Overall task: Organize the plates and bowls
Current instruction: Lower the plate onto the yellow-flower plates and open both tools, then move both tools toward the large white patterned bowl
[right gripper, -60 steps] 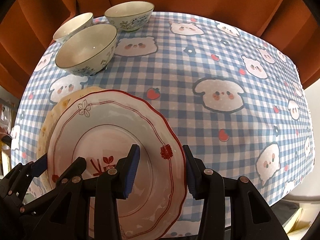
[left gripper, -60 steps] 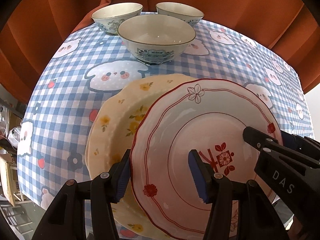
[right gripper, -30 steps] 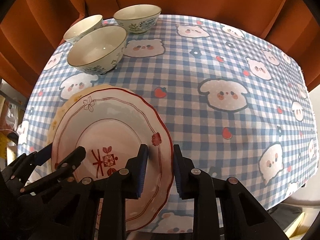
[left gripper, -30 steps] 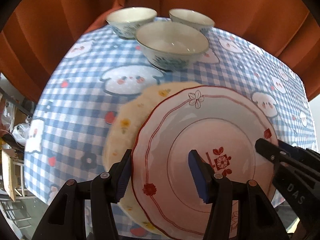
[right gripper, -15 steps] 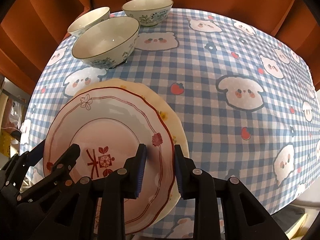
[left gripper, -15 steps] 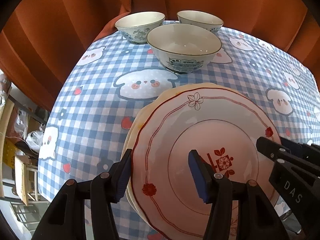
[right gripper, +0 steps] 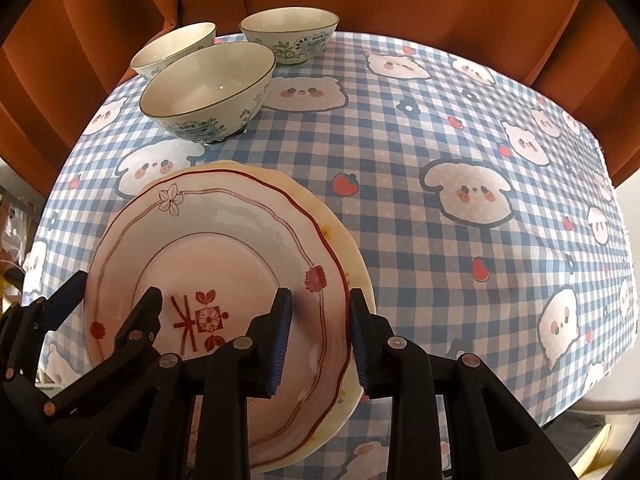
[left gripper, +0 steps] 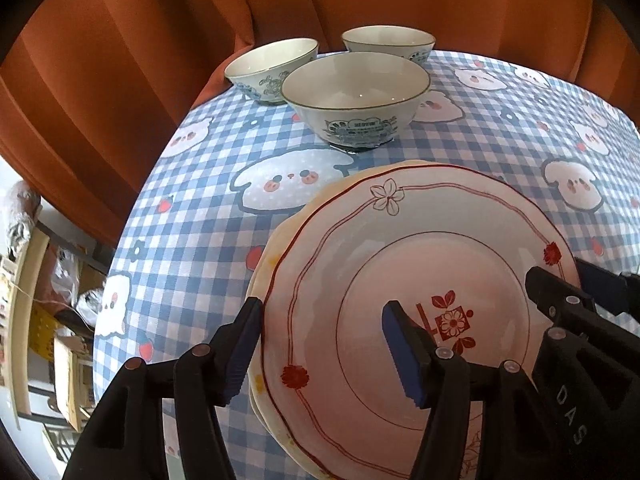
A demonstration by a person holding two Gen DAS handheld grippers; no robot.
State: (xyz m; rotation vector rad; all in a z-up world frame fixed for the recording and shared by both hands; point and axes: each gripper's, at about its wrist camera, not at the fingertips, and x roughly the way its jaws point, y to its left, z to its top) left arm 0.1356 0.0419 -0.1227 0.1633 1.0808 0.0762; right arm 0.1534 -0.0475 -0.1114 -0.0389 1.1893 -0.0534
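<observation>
A white plate with red trim (left gripper: pixel 400 264) (right gripper: pixel 224 240) lies over a cream flowered plate (left gripper: pixel 272 248) (right gripper: pixel 344 252) near the table's front edge. My left gripper (left gripper: pixel 324 344) is open, its jaws astride the red-trim plate's left rim. My right gripper (right gripper: pixel 320 332) has its jaws astride the plates' right rim with a narrow gap, one inside the red-trim plate, one outside the cream plate; whether they pinch is unclear. Three white bowls with blue patterns (left gripper: pixel 356 92) (right gripper: pixel 208 88) stand in a cluster at the far left of the table.
The table wears a blue checked cloth with cartoon animals (right gripper: pixel 460 152). An orange curtain (left gripper: pixel 360 0) hangs close behind it. Cluttered shelves and boxes (left gripper: pixel 48 320) show past the table's left edge.
The right gripper narrowed onto the red-trim plate's rim and now has opened a little. The red-trim plate has shifted left until it sits squarely over the cream plate. The left gripper stays open.
</observation>
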